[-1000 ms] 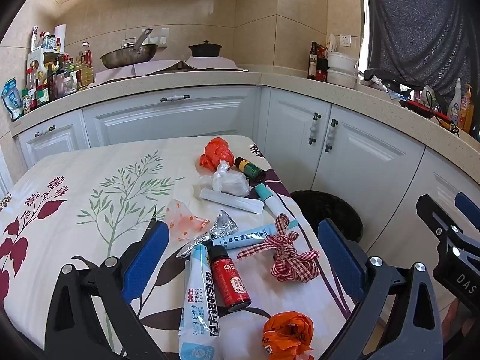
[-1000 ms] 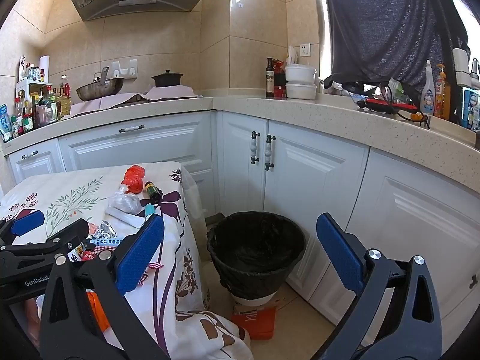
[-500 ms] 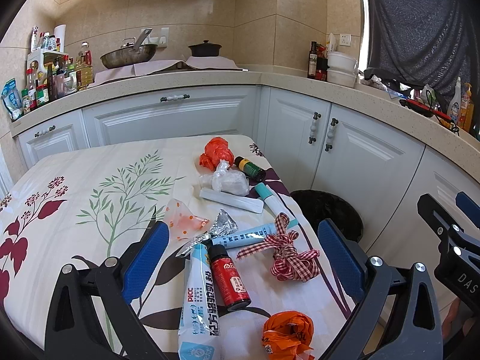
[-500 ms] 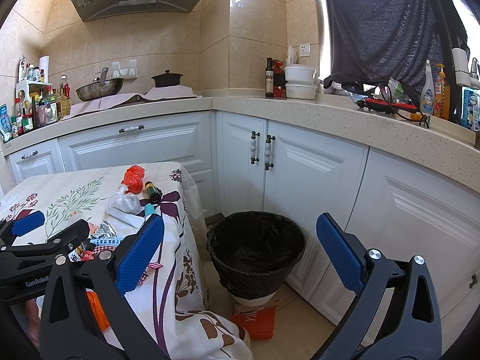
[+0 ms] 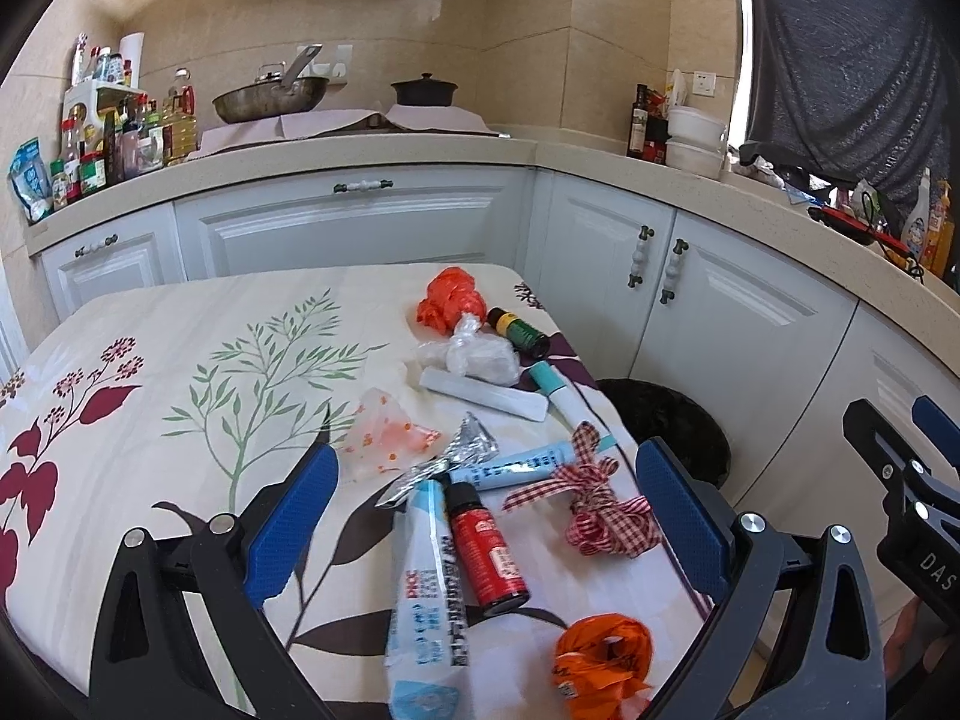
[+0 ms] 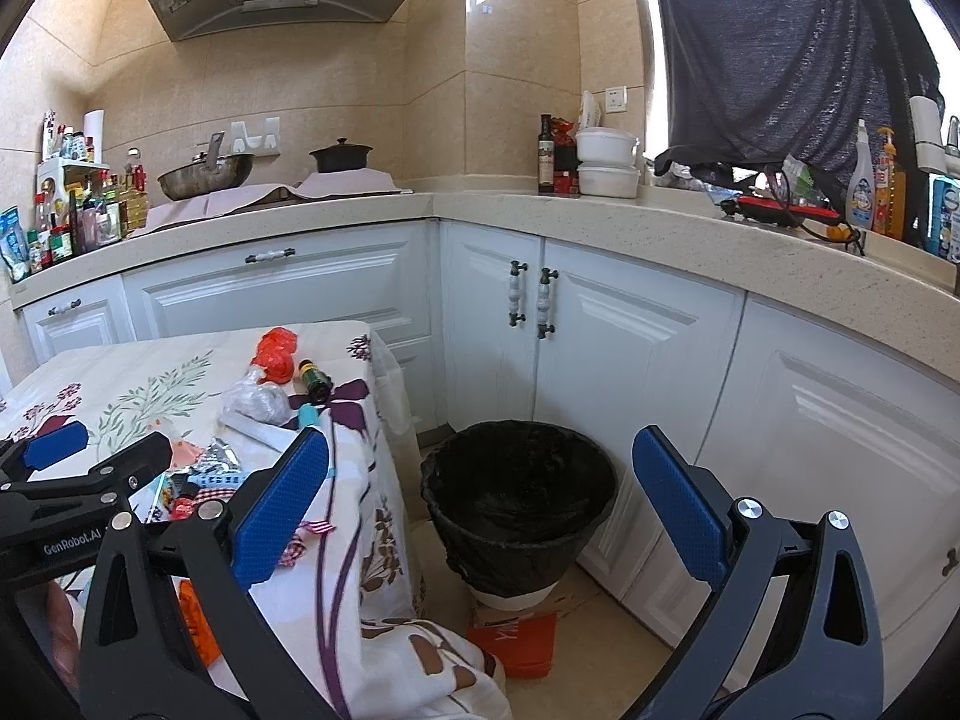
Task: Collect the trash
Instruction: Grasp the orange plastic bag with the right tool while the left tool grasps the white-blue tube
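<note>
The left wrist view looks down on the table [image 5: 180, 372], covered by a floral cloth, where the trash is strewn along the right side: a red bottle [image 5: 487, 546] lying with its black cap toward the far end, its long axis running away from the camera, just beside a white and blue tube [image 5: 427, 594] lying nearly parallel to it. A light blue tube [image 5: 510, 467] lies crosswise beyond them, next to a crumpled foil wrapper [image 5: 456, 456] and a red checked ribbon [image 5: 591, 507]. An orange bag [image 5: 603, 657] sits at the near edge, another crumpled orange bag [image 5: 451, 301] at the far end, with a clear plastic bag [image 5: 474, 354], a white strip [image 5: 483, 395], a green bottle [image 5: 519, 333] and a teal-capped tube [image 5: 561, 393] between. The left claw [image 5: 486, 531] hangs open above the red bottle and white and blue tube, holding nothing. Only the right wrist view shows the whole black-lined trash bin [image 6: 519, 516] standing on the floor beside the table, below the white cabinets [image 6: 630, 360]; in the left view only its rim peeks past the table edge. The right claw [image 6: 480, 507] is spread wide and empty, framing the bin. The right view sees the table trash only partly, behind the left claw's arm.
</note>
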`<state>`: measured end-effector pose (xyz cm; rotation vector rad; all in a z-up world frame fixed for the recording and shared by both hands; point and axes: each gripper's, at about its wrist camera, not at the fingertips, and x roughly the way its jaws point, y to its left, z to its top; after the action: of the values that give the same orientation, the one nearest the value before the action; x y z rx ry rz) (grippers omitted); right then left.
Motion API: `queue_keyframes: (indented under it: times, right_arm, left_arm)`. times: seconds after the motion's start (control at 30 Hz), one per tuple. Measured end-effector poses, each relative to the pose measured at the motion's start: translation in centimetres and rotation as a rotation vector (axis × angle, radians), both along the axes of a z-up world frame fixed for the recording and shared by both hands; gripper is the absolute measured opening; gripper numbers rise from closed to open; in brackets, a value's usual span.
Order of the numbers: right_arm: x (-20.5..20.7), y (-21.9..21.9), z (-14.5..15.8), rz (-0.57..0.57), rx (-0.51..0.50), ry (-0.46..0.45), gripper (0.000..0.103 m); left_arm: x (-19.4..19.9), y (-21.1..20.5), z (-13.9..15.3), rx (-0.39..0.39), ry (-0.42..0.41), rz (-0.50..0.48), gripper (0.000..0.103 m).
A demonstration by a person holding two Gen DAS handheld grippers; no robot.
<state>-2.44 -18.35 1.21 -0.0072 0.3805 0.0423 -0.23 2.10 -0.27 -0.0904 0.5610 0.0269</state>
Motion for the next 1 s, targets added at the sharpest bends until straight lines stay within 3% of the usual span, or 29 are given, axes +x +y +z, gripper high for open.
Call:
queue_keyframes:
  times: [0.4, 0.7, 0.77, 0.83, 1.0]
  right_arm:
    - [-1.0, 4.6, -1.5, 0.158, -0.019, 0.030, 0.099]
    - [-2.6, 8.5, -4.2, 0.305, -0.042, 0.080, 0.098]
    - [-2.6, 9.0, -4.8, 0.327, -0.050, 0.097, 0.095]
    - [-2.5, 9.3, -5.4, 0.351, -0.053, 0.128, 0.080]
    - [-2.3, 9.3, -6.3, 0.382, -0.034, 0.167, 0.074]
  left_arm:
    - [-2.2, 3.5, -1.3, 0.031, 0.031, 0.068, 0.097]
    - [-4.0, 5.0, -2.9, 0.041, 0.067, 0.093, 0.096]
    - [-4.2, 5.2, -3.3, 0.041, 0.077, 0.094, 0.096]
    - [-4.5, 5.4, -3.8, 0.041, 0.091, 0.095, 0.096]
    - [-4.8, 5.3, -4.1, 0.035, 0.112, 0.093, 0.096]
